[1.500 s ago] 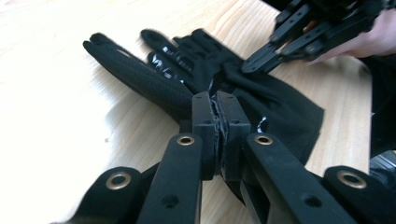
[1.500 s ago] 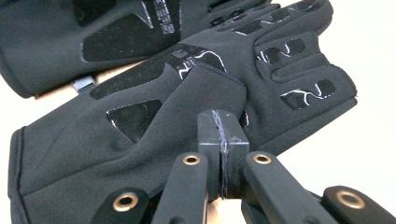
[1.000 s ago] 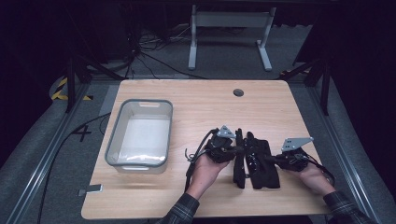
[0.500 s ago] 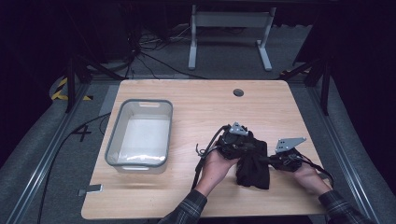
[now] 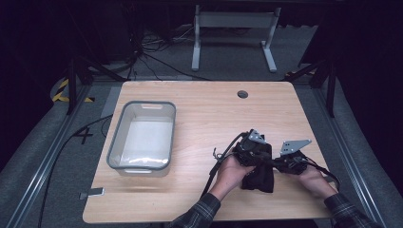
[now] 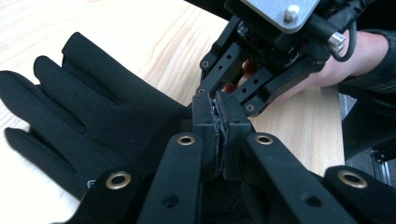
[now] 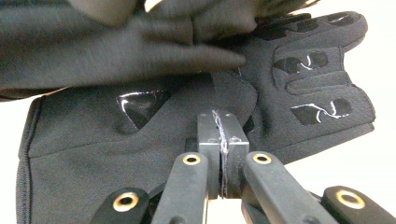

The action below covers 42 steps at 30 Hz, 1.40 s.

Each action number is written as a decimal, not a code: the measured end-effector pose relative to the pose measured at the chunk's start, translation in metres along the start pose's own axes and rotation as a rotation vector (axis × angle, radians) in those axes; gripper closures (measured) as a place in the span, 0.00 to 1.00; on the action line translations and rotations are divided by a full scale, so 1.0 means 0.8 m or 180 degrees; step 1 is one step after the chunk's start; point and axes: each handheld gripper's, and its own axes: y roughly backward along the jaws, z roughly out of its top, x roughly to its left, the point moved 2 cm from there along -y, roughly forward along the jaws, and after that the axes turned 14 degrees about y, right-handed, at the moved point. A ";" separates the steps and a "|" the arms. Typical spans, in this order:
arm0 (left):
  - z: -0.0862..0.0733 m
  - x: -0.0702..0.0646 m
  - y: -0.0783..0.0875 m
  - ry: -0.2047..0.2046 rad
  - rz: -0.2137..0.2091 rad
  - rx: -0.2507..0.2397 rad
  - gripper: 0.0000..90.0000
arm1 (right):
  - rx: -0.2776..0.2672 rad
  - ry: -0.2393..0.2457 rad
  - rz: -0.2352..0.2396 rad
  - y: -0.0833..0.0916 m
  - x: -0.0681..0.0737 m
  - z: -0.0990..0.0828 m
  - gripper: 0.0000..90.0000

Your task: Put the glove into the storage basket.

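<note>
The left gripper (image 6: 217, 135) has its jaws pressed together on an edge of the black glove (image 6: 88, 112), and the right gripper (image 7: 222, 149) likewise pinches glove fabric. Two grips probably let the person fold or stack the gloves flat. They lie on the desk (image 5: 199, 109) near its right front, well apart from the grey bin (image 5: 142, 164).

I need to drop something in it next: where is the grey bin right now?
In the high view the grey bin sits on the left half of the wooden table, well left of the black gloves and both grippers.
</note>
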 end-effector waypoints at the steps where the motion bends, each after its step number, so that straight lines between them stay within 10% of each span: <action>1: 0.000 0.000 -0.001 -0.0005 -0.0026 -0.0006 0.96 | -0.0005 0.0001 -0.0008 0.001 0.000 0.000 1.00; 14: -0.002 0.013 0.033 -0.0001 0.0013 -0.0183 0.99 | -0.0254 -0.0243 -0.0414 0.060 -0.028 -0.009 1.00; 22: -0.026 0.031 0.025 0.0087 0.0325 0.0022 0.99 | -0.0312 -0.0086 -0.0196 0.043 -0.018 0.017 1.00; 33: -0.045 0.046 -0.018 0.0157 0.0387 0.0306 0.99 | 0.0049 0.0066 -0.0064 0.011 -0.016 0.008 1.00; 42: -0.043 0.054 -0.013 0.0144 0.0500 0.0349 1.00 | 0.0027 0.0080 0.0039 0.005 -0.011 0.007 1.00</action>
